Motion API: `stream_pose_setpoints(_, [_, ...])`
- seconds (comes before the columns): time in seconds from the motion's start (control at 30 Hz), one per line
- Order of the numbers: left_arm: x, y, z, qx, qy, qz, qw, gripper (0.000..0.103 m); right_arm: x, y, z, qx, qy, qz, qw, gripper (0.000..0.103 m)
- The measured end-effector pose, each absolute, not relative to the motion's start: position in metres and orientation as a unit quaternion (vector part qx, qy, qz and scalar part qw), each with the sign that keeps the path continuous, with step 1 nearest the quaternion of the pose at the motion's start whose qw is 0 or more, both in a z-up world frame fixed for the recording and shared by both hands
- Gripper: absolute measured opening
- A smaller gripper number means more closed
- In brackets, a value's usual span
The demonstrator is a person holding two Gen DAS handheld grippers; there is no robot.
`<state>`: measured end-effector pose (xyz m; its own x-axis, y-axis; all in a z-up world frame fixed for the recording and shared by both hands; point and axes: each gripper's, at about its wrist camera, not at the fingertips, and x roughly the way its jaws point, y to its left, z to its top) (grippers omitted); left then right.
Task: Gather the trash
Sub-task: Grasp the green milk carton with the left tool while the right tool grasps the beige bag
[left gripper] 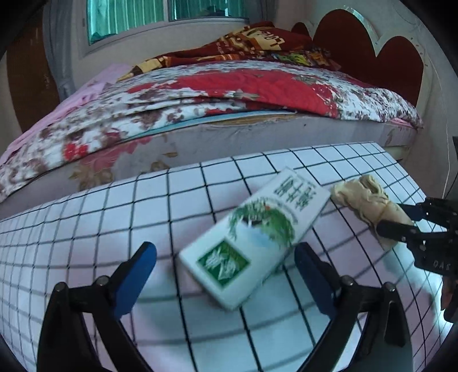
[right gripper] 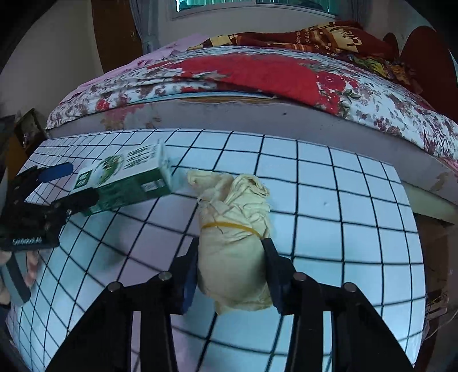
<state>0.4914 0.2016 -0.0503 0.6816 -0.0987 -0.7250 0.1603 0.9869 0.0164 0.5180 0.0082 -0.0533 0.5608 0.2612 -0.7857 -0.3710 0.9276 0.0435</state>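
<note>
Right tongs (right gripper: 230,266) clamp the cloth bundle (right gripper: 234,243); left tongs (left gripper: 226,254) gape wide around the carton (left gripper: 252,237).

Near side, the bench (left gripper: 86,217) spreads wide under a white cloth ruled with a dark grid. Just beyond its far edge the bed (left gripper: 200,143) runs left to right, mattress side bare and worn. On top lies a floral quilt (left gripper: 229,91) with a big red patch, a dark red patterned blanket (left gripper: 257,43) heaped farther back. A red scalloped headboard (left gripper: 372,51) rises far right; a window (left gripper: 166,14) with teal curtains sits far left.
</note>
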Motion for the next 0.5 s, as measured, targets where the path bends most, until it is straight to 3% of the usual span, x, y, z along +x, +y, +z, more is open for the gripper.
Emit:
stream_pose_setpoints(0.23, [0.494, 0.178, -0.054, -0.001, 0.425, -0.153, 0.892, 0.086, 0.528, -0.001, -0.054, -0.062, 0.442, 0.165, 0.880, 0.043])
stream_pose_setpoints(0.33, [0.472, 0.162, -0.051, 0.015, 0.429, -0.162, 0.889, 0.074, 0.526, -0.008, -0.054, -0.053, 0.442, 0.158, 0.881, 0.043])
stream_pose_setpoints(0.5, [0.472, 0.152, -0.043, 0.037, 0.408, -0.104, 0.906, 0.073, 0.522, -0.014, -0.052, -0.037, 0.439, 0.157, 0.884, 0.043])
